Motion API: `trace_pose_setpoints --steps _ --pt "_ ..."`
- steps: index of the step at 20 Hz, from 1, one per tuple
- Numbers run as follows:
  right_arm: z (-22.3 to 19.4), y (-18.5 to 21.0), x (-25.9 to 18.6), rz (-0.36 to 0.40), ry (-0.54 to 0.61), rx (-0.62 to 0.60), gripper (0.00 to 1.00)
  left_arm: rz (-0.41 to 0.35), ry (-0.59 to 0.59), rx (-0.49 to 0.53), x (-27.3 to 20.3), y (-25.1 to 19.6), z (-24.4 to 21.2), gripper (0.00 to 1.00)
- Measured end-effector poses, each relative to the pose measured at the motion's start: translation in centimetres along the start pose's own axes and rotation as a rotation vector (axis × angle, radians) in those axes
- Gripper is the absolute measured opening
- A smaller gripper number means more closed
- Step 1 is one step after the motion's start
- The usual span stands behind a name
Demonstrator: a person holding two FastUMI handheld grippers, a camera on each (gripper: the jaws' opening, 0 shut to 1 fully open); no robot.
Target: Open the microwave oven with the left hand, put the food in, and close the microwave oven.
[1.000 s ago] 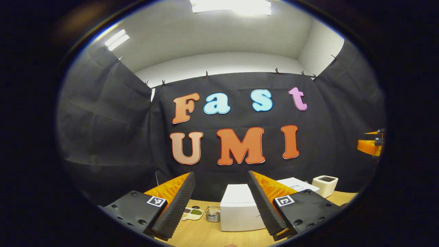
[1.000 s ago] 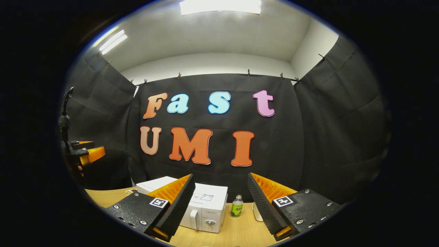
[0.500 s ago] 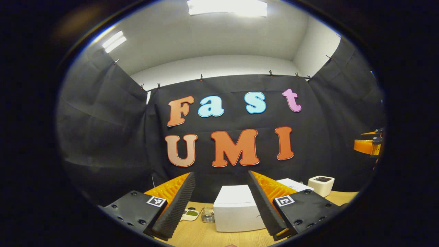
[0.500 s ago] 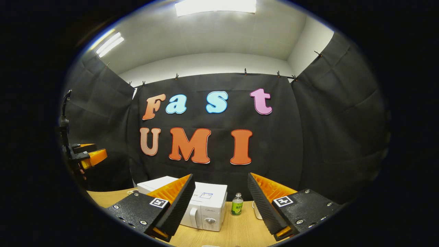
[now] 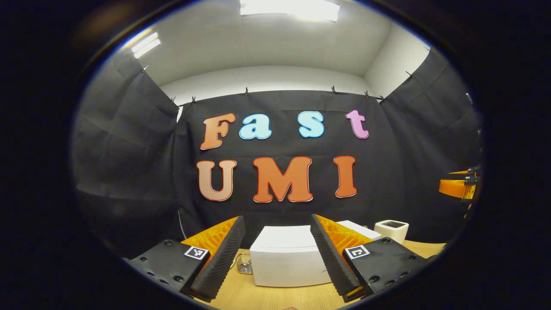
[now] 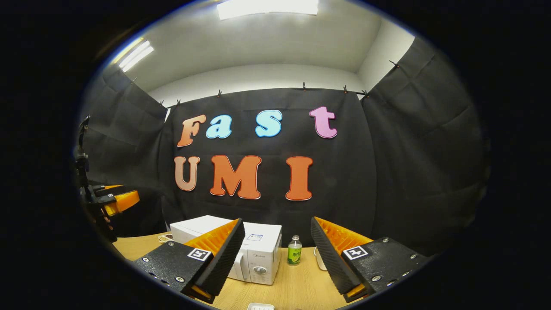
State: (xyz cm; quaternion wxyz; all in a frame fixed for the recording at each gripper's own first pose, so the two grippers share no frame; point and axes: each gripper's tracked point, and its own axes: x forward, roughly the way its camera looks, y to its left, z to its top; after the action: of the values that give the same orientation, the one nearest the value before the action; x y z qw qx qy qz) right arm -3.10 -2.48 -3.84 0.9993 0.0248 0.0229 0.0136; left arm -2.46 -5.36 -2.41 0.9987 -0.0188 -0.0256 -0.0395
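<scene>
Both tongs hang above the wooden tabletop, spread wide with nothing between their fingers. In the left gripper view the left tongs frame a white box just beyond them, with a small wire basket at its left. In the right gripper view the right tongs point toward the white microwave oven, its door closed, far across the tabletop; a green bottle stands just right of it. A white tray edge lies near.
</scene>
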Motion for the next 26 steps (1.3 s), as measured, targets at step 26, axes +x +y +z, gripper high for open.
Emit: trace_pose_setpoints --steps 26 --pt "-15.5 -4.5 -4.3 -0.065 0.182 -0.035 0.96 -0.255 0.217 -0.022 4.0 -18.3 -20.4 0.99"
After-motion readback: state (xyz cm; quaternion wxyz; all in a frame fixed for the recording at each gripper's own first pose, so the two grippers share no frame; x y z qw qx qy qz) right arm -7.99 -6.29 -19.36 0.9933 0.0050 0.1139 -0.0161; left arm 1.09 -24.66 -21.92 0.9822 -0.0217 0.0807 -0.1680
